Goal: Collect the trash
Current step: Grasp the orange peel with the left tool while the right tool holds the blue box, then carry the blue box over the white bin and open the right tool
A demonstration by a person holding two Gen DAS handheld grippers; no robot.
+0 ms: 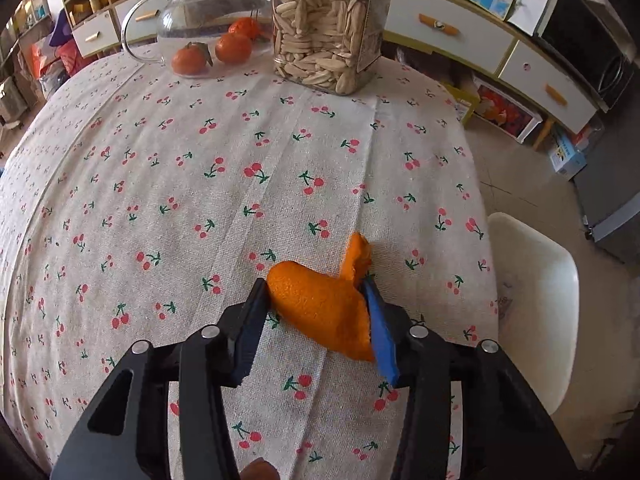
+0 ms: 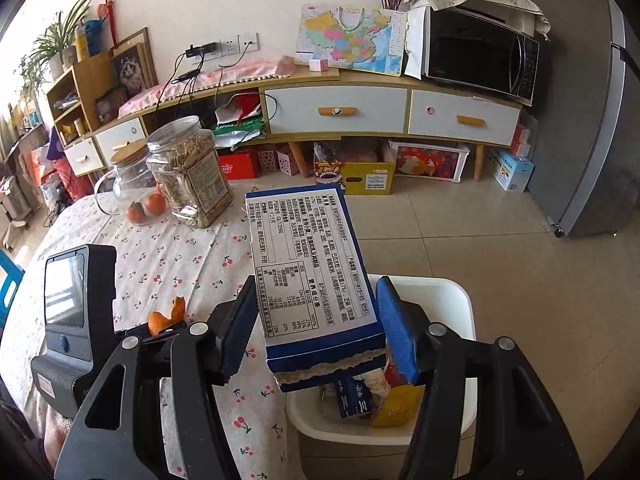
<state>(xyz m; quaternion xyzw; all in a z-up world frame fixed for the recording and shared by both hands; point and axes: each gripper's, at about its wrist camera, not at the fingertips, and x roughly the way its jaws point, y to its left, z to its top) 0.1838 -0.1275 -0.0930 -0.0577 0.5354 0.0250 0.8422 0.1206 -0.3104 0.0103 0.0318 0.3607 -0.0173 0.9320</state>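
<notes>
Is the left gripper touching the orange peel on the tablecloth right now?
Touching. The left wrist view shows the left gripper with both fingers pressed against the orange peel.

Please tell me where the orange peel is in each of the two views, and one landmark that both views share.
Left wrist view: the orange peel is low and centre, on the cherry tablecloth between the left gripper fingers.
Right wrist view: the orange peel is low on the left, small, behind the right gripper's left finger.
Shared landmark: the seed jar at the table's far edge.
</notes>
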